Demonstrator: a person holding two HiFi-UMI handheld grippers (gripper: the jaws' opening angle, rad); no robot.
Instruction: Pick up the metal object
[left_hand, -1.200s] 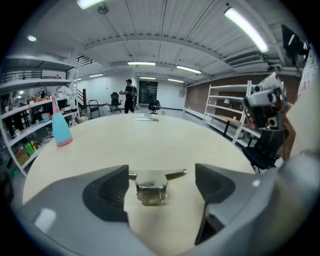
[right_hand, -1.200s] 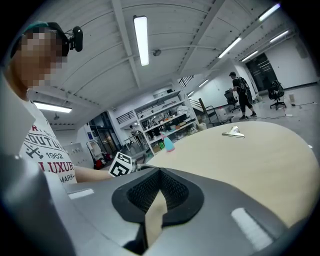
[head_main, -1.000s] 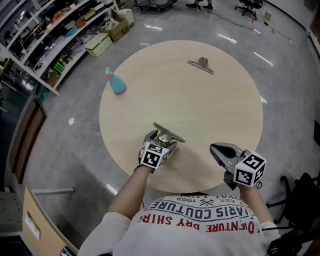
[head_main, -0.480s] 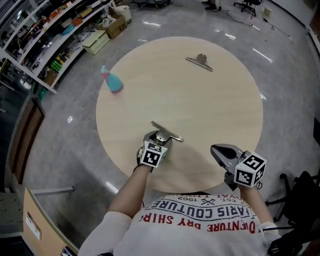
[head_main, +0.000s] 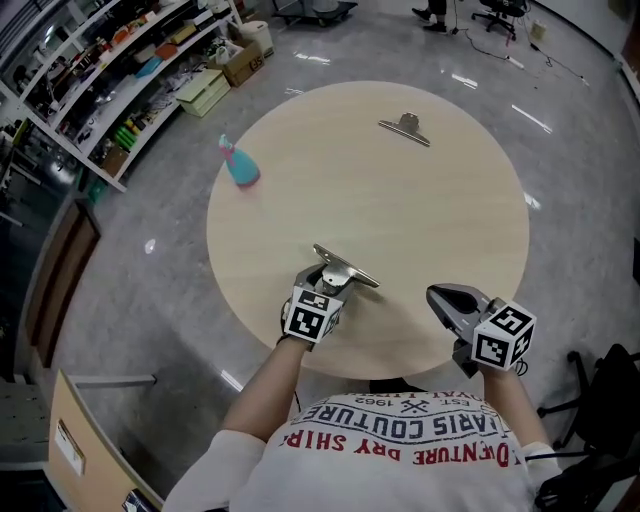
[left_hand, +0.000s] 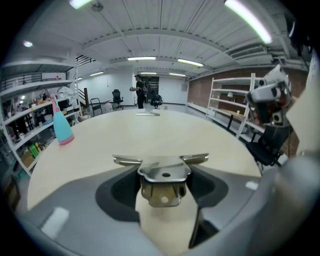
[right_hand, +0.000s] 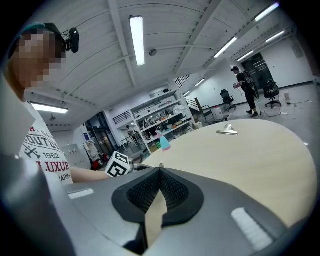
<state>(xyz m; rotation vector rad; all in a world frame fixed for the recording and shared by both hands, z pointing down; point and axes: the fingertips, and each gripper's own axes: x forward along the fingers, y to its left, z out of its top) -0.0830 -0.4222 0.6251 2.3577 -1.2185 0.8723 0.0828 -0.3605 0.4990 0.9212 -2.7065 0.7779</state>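
A shiny metal clip (head_main: 345, 268) lies on the round wooden table (head_main: 400, 210) near its front edge. My left gripper (head_main: 330, 281) is shut on it: in the left gripper view the clip's folded handle (left_hand: 164, 181) sits between the two jaws, its wide wings across their tips. Whether it is off the tabletop I cannot tell. My right gripper (head_main: 447, 297) hovers at the table's front right edge, shut with nothing in it (right_hand: 159, 172). A second metal clip (head_main: 404, 128) lies at the far side.
A light blue bottle with a pink base (head_main: 240, 166) stands at the table's left edge. Shelving with boxes (head_main: 110, 80) lines the far left of the room. A dark chair (head_main: 610, 410) is on the floor at the right. A person stands far off (right_hand: 246, 85).
My left gripper's jaws have drawn in around the near clip. The clip stays at the same spot on the table. The right gripper has hardly moved.
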